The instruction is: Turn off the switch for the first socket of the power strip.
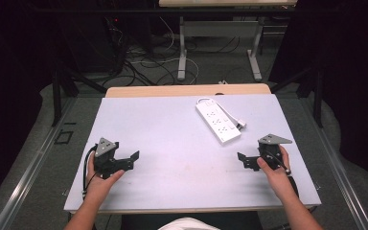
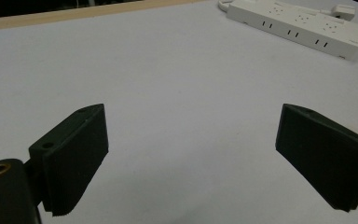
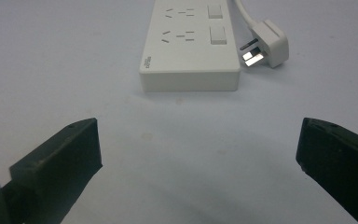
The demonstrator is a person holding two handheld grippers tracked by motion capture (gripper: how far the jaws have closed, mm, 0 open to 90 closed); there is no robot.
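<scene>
While both pairs of fingers stand wide apart with nothing between them, the left gripper [image 1: 124,160] rests at the near left of the surface [image 1: 172,143] and the right gripper [image 1: 249,160] at the near right, each held in a hand. The white power strip [image 1: 218,122] lies flat on the far right part of the surface, just beyond the right gripper and well apart from the left one. Its plug [image 3: 270,44] lies beside the strip's near end, prongs bare.
</scene>
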